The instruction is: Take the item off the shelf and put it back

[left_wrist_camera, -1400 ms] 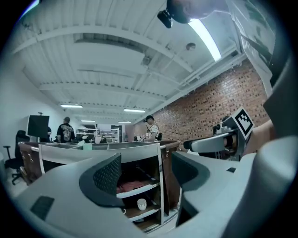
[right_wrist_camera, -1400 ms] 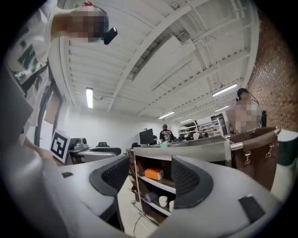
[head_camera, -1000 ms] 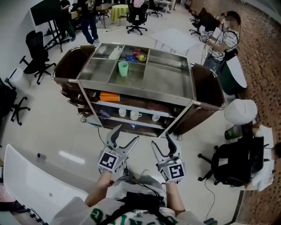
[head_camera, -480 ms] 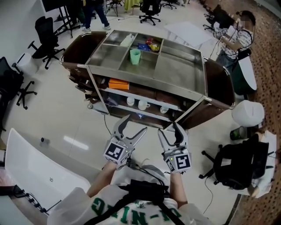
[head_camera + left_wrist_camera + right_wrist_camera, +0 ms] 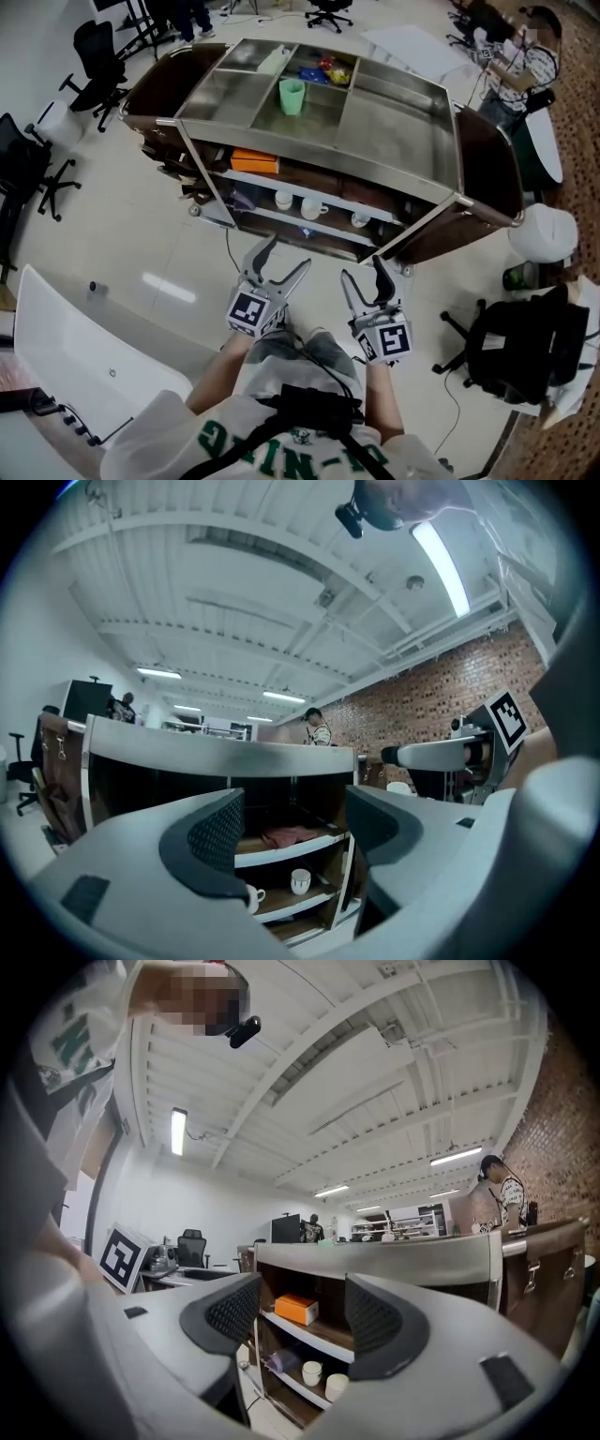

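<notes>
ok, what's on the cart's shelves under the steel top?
Upper shelf: an orange box and a reddish cloth. Lower shelf: three white cups. The steel top covers the back of both shelves, so anything deeper is hidden.

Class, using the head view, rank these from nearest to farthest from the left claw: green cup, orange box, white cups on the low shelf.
1. the white cups, on the low shelf, just ahead of the left claw.
2. the orange box, on the upper shelf, towards the left.
3. the green cup, in the top tray, middle compartment.
</notes>
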Available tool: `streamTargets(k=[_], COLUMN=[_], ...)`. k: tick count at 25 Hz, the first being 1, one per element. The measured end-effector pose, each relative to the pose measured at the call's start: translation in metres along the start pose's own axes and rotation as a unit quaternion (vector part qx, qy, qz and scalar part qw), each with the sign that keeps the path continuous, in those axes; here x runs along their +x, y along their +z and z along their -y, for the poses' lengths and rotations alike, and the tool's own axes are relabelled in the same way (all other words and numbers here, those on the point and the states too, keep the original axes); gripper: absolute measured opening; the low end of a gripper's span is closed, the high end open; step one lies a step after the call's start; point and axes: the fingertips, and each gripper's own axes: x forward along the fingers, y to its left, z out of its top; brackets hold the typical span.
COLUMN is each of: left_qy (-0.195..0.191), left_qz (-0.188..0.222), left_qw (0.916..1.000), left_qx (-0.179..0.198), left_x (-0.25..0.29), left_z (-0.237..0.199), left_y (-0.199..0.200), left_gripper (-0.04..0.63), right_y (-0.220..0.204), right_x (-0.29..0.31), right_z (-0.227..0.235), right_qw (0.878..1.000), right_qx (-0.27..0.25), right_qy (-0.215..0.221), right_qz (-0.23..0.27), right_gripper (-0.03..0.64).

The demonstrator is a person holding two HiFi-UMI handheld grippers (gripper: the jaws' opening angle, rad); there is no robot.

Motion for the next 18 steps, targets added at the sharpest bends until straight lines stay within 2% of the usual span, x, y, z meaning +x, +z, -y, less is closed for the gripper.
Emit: streamTargets(k=[3, 7, 11, 14, 16, 18], left_qy=[0.007, 0.031, 0.046, 0.047, 0.053, 0.050], left_qz=[-0.011, -0.019, -0.022, -0.022, -0.024, -0.027], left_qw=[0.9998, 0.9992, 0.9985, 0.9987, 0.9983, 0.9984], left_qx=[-0.015, -0.018, -0.022, -0.004, -0.010, 0.001], left_x=[0.017, 0.046, 0.081, 0.103, 0.116, 0.131], left_z=[-0.006, -0.028, -0.048, -0.057, -0.062, -0.067], left_y=[-0.046, -0.130, -0.210, -0.263, -0.292, -0.323], left_gripper=[0.319, 0.319, 0.319, 0.319, 0.319, 0.319], right_y=[-0.050, -0.122, -0.184, -0.231, -0.259, -0.282], right_x=[0.008, 0.024, 0.037, 0.044, 0.053, 0.064], right_z=[0.009, 0.020, 0.041, 0.055, 0.060, 0.063], right_qw=[1.000, 1.000, 1.000, 0.999, 0.999, 1.000], right_qx=[0.004, 0.011, 0.015, 0.037, 0.032, 0.018], right_qy=[0.004, 0.016, -0.002, -0.012, -0.006, 0.002], right_qz=[-0.012, -0.025, -0.005, 0.000, -0.003, 0.000], right_gripper=[0.284, 0.284, 0.284, 0.284, 0.284, 0.284])
